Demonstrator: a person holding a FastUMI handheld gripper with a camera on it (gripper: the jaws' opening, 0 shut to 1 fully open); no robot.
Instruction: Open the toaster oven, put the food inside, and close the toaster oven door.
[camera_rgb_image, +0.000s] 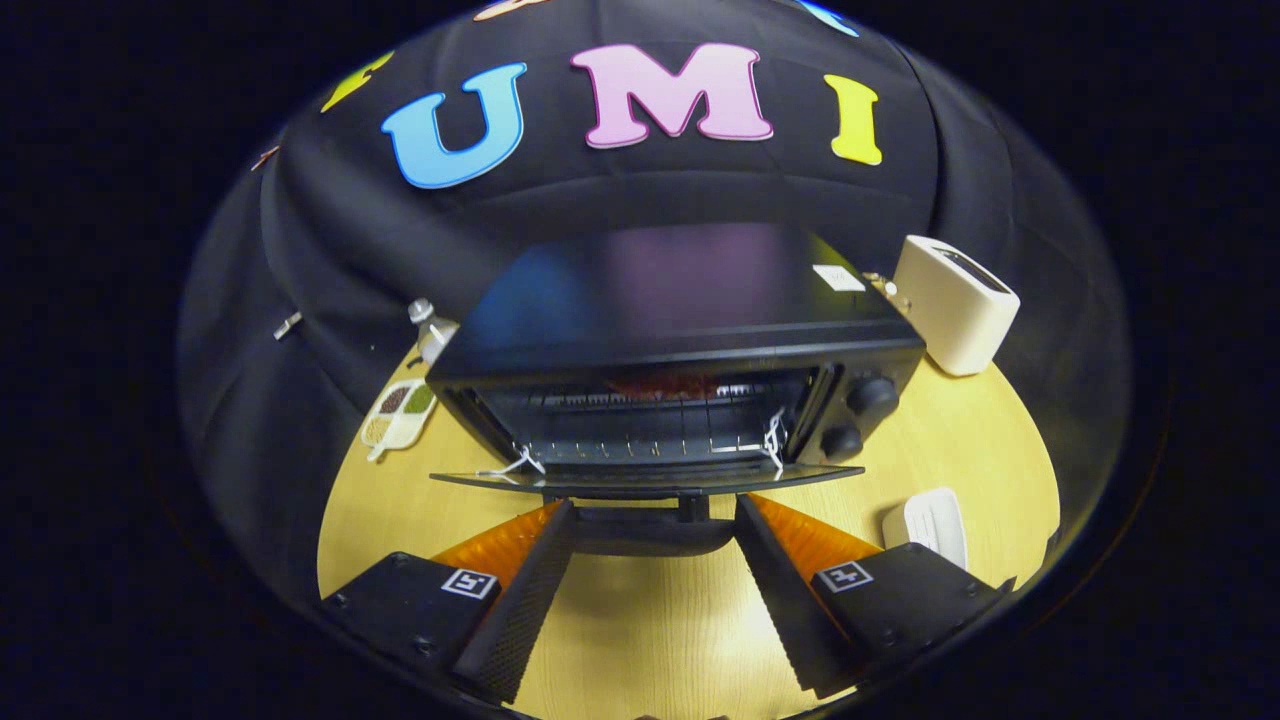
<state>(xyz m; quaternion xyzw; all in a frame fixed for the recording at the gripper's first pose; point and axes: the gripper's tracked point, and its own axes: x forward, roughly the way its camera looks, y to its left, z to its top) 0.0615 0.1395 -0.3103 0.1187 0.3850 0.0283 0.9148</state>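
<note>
Gripper (655, 515) spread wide at lower centre, grasping nothing, straddling handle (650, 530) to lift door (645, 478). Toaster oven (680, 370) at frame centre, door lowered flat; food (660, 385) dimly visible on rack (640, 420) inside.

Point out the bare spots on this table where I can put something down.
Bare wood lies between the open fingers, under the toaster oven door, and left of the door, near the seasoning dish. The right is crowded: a white toaster by the toaster oven, a white object nearer.
</note>
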